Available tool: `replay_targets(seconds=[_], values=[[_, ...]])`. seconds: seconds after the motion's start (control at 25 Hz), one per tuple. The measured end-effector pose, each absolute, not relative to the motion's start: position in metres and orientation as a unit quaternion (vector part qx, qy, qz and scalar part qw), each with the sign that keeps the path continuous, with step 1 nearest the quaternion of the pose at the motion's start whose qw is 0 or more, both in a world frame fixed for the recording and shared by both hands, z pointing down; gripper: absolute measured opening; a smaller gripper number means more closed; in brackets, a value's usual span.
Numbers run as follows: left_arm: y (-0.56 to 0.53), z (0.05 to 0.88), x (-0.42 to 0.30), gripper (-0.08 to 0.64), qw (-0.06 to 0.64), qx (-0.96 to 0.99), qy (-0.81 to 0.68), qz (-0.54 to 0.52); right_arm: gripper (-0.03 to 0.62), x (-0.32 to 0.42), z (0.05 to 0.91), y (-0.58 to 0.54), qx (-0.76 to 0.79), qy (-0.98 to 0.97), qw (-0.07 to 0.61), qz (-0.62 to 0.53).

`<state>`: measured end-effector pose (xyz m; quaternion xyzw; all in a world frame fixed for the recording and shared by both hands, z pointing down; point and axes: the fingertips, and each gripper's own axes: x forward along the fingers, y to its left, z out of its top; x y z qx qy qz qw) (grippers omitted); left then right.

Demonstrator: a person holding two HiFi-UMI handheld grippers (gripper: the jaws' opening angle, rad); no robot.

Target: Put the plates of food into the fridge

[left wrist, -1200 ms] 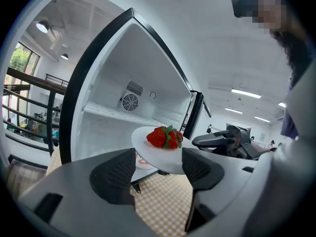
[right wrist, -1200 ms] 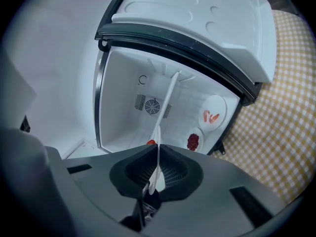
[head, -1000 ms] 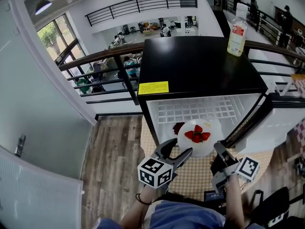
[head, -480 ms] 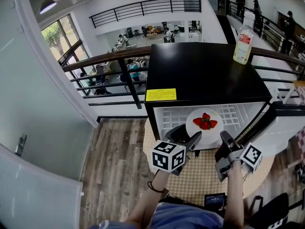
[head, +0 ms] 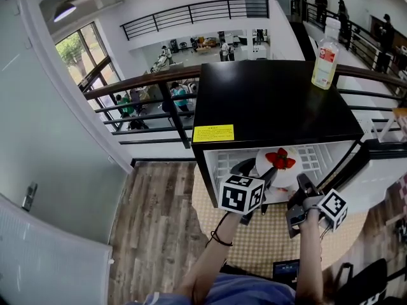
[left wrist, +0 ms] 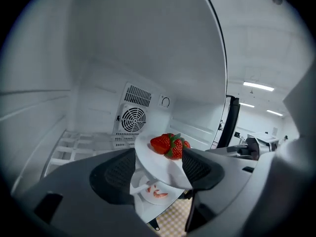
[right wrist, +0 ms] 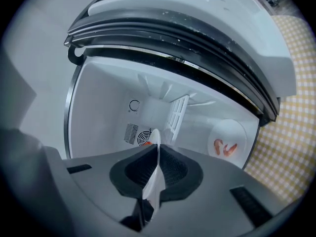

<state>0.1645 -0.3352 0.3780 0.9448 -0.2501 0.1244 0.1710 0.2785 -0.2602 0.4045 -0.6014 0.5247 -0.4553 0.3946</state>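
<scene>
A white plate (head: 284, 173) with strawberries (head: 280, 159) is just inside the open black-topped mini fridge (head: 273, 100), over its wire shelf. My right gripper (head: 300, 183) is shut on the plate's near right rim; in the right gripper view the thin rim (right wrist: 155, 181) is pinched between the pads (right wrist: 175, 171). My left gripper (head: 255, 170) is at the plate's left edge with its jaws wide apart. The plate (left wrist: 158, 162) and strawberries (left wrist: 169, 145) lie between those jaws without being clamped. A second plate with shrimp (right wrist: 226, 141) sits lower in the fridge.
A plastic bottle (head: 325, 56) stands on the fridge top at the back right. The fridge door (head: 375, 170) hangs open to the right. A yellow checked mat (head: 267, 240) covers the floor in front. A railing (head: 146, 81) runs behind the fridge.
Both grippers have carried the strawberry plate forward and up, from in front of the fridge opening to inside it above the shelf. The right grip on the rim is unchanged.
</scene>
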Motion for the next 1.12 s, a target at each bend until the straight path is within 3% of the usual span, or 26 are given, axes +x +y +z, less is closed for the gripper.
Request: replay_targets(seconds=[0.28,0.6,1.0,1.12], values=[[-0.342,0.382,0.150,0.293,0.145,0.937,-0.284,0.140,0.026,0.282,0.403,-0.264,-0.627,0.506,0.399,-0.439],[-0.282,0.389,0.130,0.291,0.126,0.959,-0.210,0.141,0.026,0.279,0.407,-0.278,-0.655,0.506,0.373,-0.419],[-0.217,0.438,0.083,0.291,0.168,0.956,-0.175,0.165,0.036,0.270,0.396,-0.301,-0.725,0.572,0.215,-0.318],[-0.211,0.444,0.073,0.291,0.182,0.953,-0.179,0.165,0.118,0.266,0.391,-0.302,-0.736,0.593,0.163,-0.283]])
